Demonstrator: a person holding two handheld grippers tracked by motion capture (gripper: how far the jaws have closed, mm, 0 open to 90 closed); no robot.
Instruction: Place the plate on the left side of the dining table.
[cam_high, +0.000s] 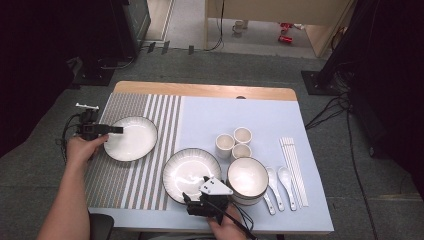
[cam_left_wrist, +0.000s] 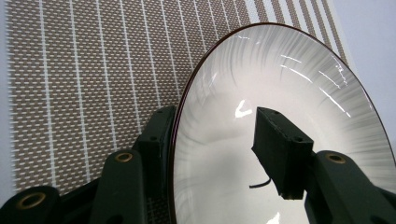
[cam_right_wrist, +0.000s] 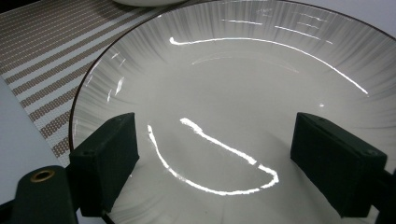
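high view: left hand-held gripper (cam_high: 116, 130) pinching far plate (cam_high: 131, 138) rim; right hand-held gripper (cam_high: 196, 186) spread over near plate (cam_high: 187, 171).

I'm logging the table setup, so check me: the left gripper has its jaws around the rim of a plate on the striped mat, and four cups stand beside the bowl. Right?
Not quite: there are three cups, not four, as the high view shows. The rest holds: the left gripper has its jaws around the rim of the plate on the striped mat, and the cups stand beside the bowl.
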